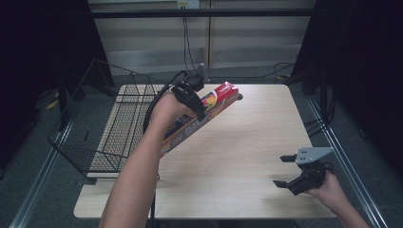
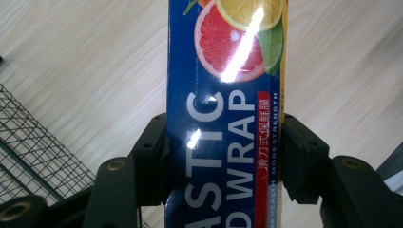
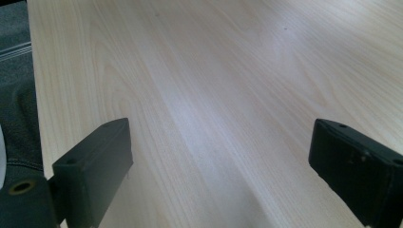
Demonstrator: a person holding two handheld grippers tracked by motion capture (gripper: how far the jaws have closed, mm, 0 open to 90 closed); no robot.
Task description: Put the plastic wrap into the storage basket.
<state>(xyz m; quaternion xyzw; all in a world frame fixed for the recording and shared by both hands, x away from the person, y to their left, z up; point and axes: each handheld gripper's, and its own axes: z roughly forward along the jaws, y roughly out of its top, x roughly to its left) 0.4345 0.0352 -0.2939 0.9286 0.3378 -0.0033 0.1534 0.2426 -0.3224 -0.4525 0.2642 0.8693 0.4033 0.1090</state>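
A long plastic wrap box (image 1: 202,115), blue with red ends and fruit pictures, is held tilted above the wooden table (image 1: 247,142), its far end raised. My left gripper (image 1: 195,102) is shut on the box near its middle. In the left gripper view the plastic wrap box (image 2: 225,118) runs up between both black jaws, which press its two sides. My right gripper (image 1: 284,171) stands open low over the table's right front corner. Its wide-apart fingers (image 3: 95,166) have bare wood between them in the right gripper view.
A black wire basket (image 1: 102,118) lies tipped on its side at the table's left edge, its mesh (image 2: 33,147) close beside my left gripper. Cables run along the floor behind the table.
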